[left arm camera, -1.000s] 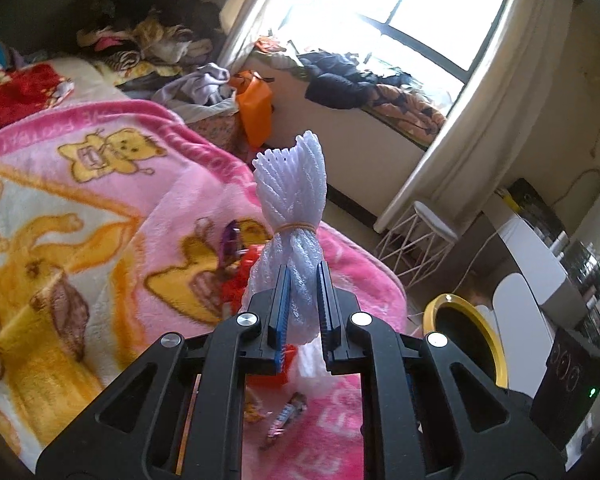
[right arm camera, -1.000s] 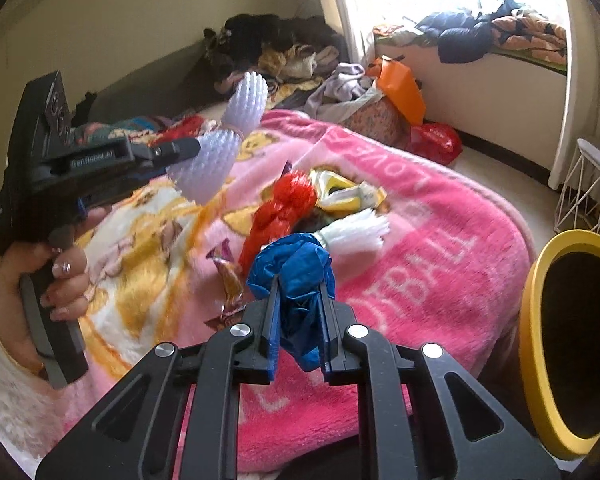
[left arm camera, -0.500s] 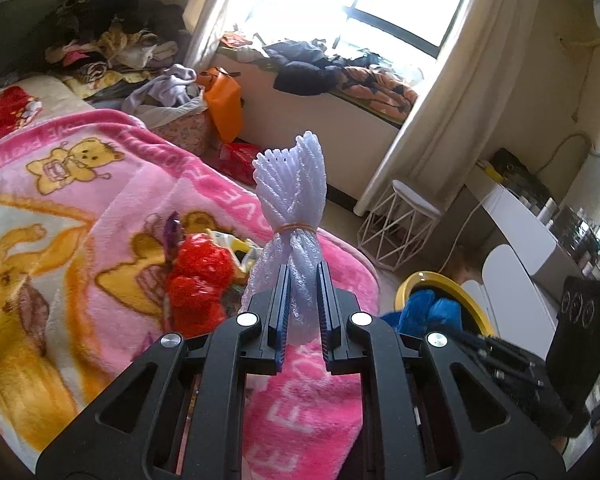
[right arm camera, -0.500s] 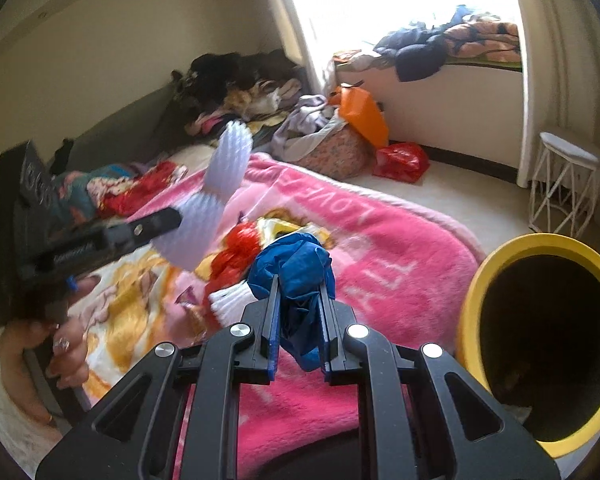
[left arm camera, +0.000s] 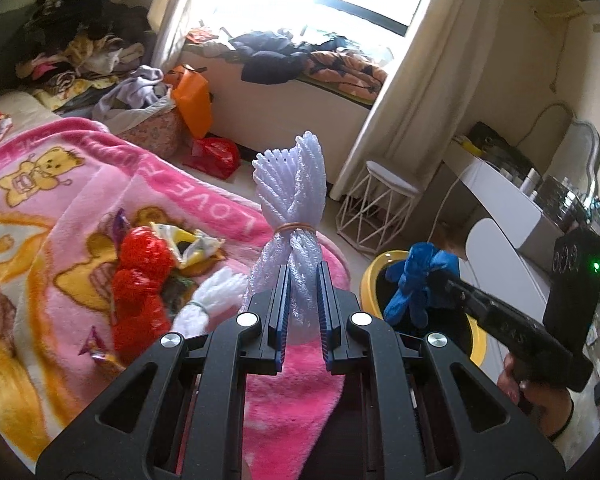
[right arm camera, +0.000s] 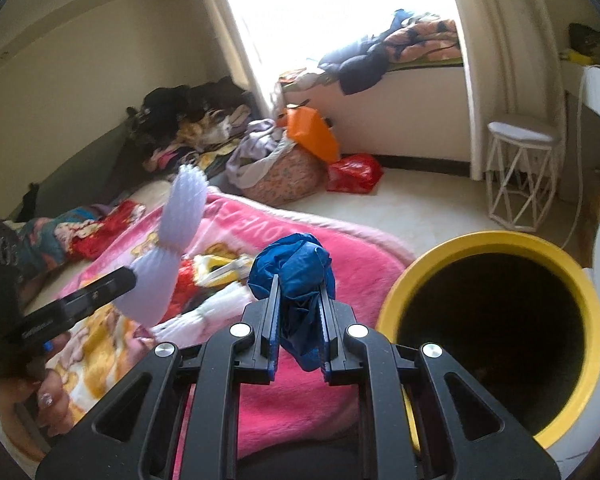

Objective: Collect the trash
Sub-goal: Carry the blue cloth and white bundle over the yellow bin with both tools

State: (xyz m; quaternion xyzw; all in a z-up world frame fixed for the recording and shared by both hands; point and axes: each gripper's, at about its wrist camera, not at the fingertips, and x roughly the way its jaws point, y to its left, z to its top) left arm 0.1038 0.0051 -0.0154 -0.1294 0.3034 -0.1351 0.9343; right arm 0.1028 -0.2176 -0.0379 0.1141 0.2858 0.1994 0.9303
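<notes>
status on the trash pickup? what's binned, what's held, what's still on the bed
Binned: cannot tell; the yellow bin's inside is dark. In hand: left tongs clamp a white foam net bundle; right tongs clamp a blue bag wad, beside the bin's mouth. Left on the pink blanket: red wad, yellow wrapper, second white foam bundle, small candy wrappers.

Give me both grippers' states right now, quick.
Left gripper: shut on the white foam net bundle.
Right gripper: shut on the crumpled blue plastic bag, beside the yellow-rimmed bin.
</notes>
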